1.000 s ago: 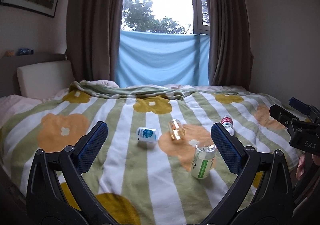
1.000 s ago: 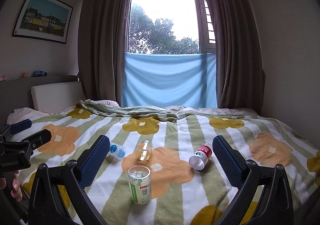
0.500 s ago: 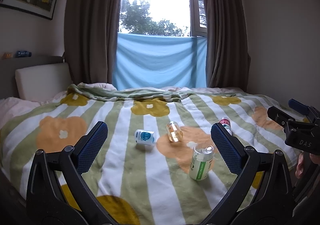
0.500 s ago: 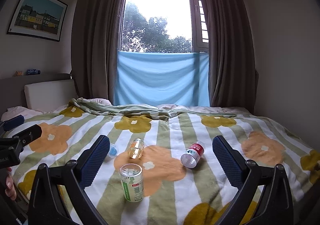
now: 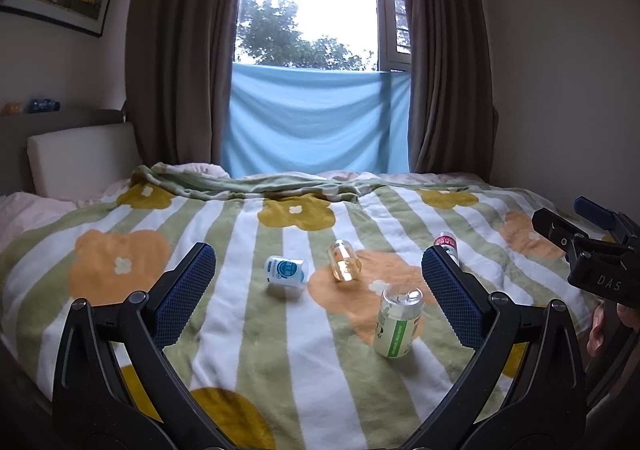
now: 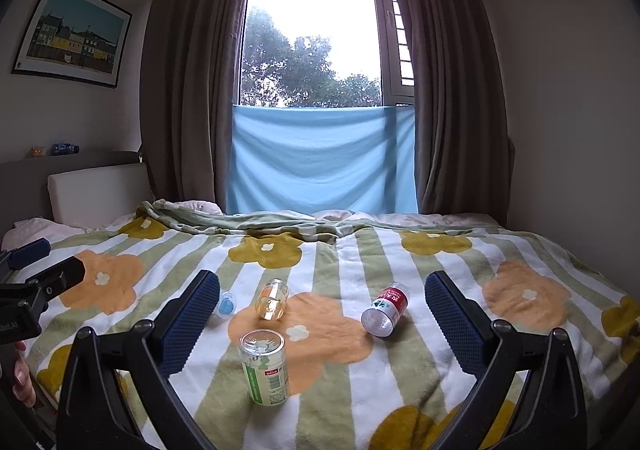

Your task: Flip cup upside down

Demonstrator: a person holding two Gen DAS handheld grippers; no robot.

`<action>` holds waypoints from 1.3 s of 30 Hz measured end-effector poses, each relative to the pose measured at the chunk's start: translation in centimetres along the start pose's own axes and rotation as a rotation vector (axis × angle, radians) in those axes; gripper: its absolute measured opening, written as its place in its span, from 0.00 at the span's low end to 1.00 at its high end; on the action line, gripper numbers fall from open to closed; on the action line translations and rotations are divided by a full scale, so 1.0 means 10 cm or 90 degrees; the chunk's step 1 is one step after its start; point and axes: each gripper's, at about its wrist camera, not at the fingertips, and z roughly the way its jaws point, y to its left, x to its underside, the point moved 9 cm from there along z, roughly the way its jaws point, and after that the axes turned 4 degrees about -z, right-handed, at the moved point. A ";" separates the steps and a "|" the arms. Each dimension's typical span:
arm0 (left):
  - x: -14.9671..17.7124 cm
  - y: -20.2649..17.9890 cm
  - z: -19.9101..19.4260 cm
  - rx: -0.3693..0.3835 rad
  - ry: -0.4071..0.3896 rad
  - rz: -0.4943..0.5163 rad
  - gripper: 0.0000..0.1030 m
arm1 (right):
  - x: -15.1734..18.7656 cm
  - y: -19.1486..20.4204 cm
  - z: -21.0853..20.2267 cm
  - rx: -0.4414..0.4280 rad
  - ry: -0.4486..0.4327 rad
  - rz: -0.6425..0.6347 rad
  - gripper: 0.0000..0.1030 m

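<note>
Several clear plastic cups are on the striped flower blanket [image 5: 256, 362]. A green-label cup [image 5: 398, 322] stands mouth down, also in the right wrist view [image 6: 265, 366]. An amber cup [image 5: 344, 261] [image 6: 273, 298], a blue-label cup [image 5: 286, 270] [image 6: 226, 304] and a red-label cup [image 5: 447, 244] [image 6: 386, 309] lie on their sides. My left gripper [image 5: 318, 294] is open and empty, short of the cups. My right gripper [image 6: 322, 322] is open and empty, also short of them.
The bed fills the room up to a headboard cushion [image 6: 98, 192] at left and a curtained window [image 6: 316, 50] with a blue cloth [image 6: 320, 162] behind. A wall stands close on the right. The other gripper shows at each view's edge [image 5: 592, 250] [image 6: 28, 290].
Both views have tilted upward a little, so the cups sit lower in frame. No cup has moved and both grippers stay open.
</note>
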 end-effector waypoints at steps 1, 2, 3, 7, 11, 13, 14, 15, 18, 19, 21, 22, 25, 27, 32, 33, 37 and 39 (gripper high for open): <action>0.00 -0.01 0.00 0.000 0.000 0.000 1.00 | 0.00 0.00 0.00 0.000 0.000 0.000 1.00; 0.00 -0.01 0.00 0.001 0.000 0.000 1.00 | 0.00 0.00 0.00 0.000 0.000 0.000 1.00; 0.00 -0.01 0.00 0.001 -0.001 -0.001 1.00 | 0.00 0.00 0.00 0.000 0.000 0.000 1.00; 0.00 -0.02 0.00 0.001 0.000 -0.001 1.00 | 0.00 0.00 0.00 0.001 0.001 0.000 1.00; 0.01 -0.03 0.00 0.001 0.000 -0.002 1.00 | 0.00 0.00 0.00 0.000 0.001 0.000 1.00; 0.01 -0.03 0.00 0.000 0.000 -0.001 1.00 | 0.00 -0.01 0.00 0.001 0.000 0.001 1.00; 0.01 -0.02 0.00 0.000 0.000 -0.001 1.00 | 0.00 -0.01 0.00 0.000 0.000 0.002 1.00; 0.01 -0.03 0.00 0.001 0.000 -0.001 1.00 | 0.00 0.00 0.00 0.000 0.000 0.002 1.00; 0.01 -0.03 0.00 0.001 0.002 -0.001 1.00 | 0.00 0.00 0.00 0.000 0.000 0.001 1.00; 0.02 -0.03 0.01 0.001 0.002 -0.001 1.00 | 0.00 0.00 0.00 -0.001 0.000 0.001 1.00; 0.02 -0.04 0.01 0.002 0.003 -0.001 1.00 | 0.00 0.00 0.00 0.000 0.001 0.000 1.00; 0.03 -0.04 0.01 0.001 0.003 -0.001 1.00 | 0.00 0.00 0.00 0.000 0.000 0.000 1.00; 0.03 -0.04 0.01 0.000 0.001 -0.002 1.00 | 0.00 0.00 0.00 0.001 0.000 0.002 1.00; 0.03 -0.04 0.01 -0.003 -0.001 -0.001 1.00 | 0.01 0.01 0.00 -0.001 0.000 0.003 1.00; 0.05 -0.03 0.00 -0.006 -0.002 0.000 1.00 | 0.01 0.02 -0.01 -0.001 0.000 0.002 1.00; 0.05 -0.03 -0.01 -0.009 -0.002 0.002 1.00 | 0.01 0.02 -0.01 -0.001 0.000 0.002 1.00; 0.05 0.00 -0.04 -0.038 -0.014 0.017 1.00 | 0.01 0.02 -0.01 -0.001 -0.001 0.004 1.00; 0.05 -0.01 -0.04 -0.046 -0.016 0.024 1.00 | 0.01 0.03 -0.01 -0.002 0.000 0.003 1.00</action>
